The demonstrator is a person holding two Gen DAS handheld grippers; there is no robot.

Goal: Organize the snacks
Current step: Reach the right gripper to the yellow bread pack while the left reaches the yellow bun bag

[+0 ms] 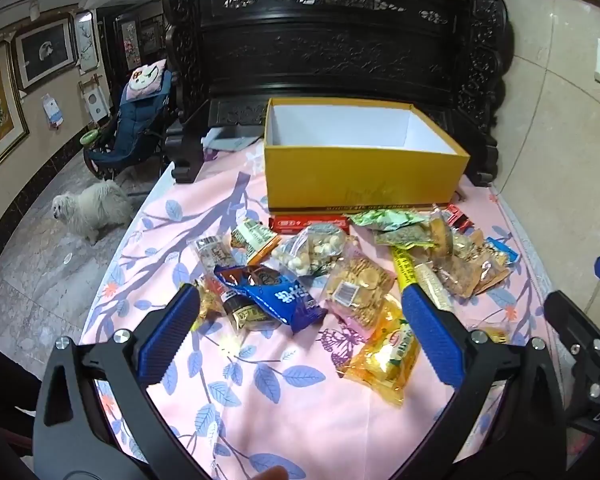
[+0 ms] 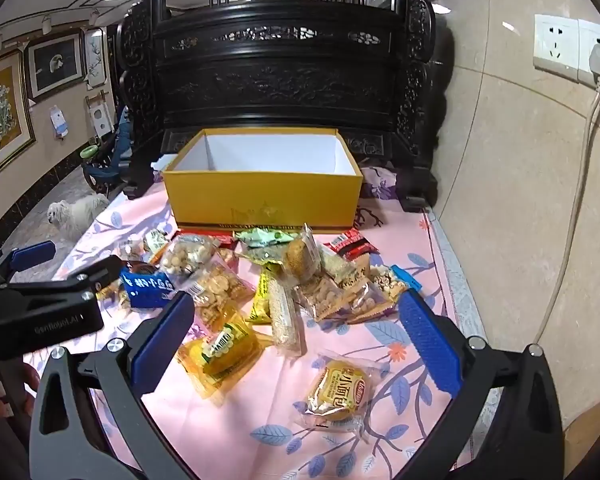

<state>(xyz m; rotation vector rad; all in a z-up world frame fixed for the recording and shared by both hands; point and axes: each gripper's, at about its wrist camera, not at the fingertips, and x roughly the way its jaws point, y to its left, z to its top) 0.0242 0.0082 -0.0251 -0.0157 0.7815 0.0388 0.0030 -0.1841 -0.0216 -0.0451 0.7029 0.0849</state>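
Observation:
An open yellow box (image 1: pixel 364 178) (image 2: pixel 260 196) with a bare white inside stands at the back of the table. In front of it lies a heap of several snack packets: a blue packet (image 1: pixel 284 300) (image 2: pixel 148 286), a bag of round puffs (image 1: pixel 312 252) (image 2: pixel 184 258), crackers (image 1: pixel 354 284) (image 2: pixel 216 284), a yellow-orange packet (image 1: pixel 388 354) (image 2: pixel 220 350) and a small bread pack (image 2: pixel 338 390). My left gripper (image 1: pixel 300 304) hangs open above the near side of the heap, nothing between its fingers. My right gripper (image 2: pixel 296 312) is open too, over the right part of the heap.
A pink cloth (image 1: pixel 260 400) with blue leaves covers the table. A dark carved cabinet (image 1: pixel 332 48) rises behind the box. A tiled wall with sockets (image 2: pixel 572 48) and a cable runs along the right. A white dog (image 1: pixel 90 208) stands on the floor at left.

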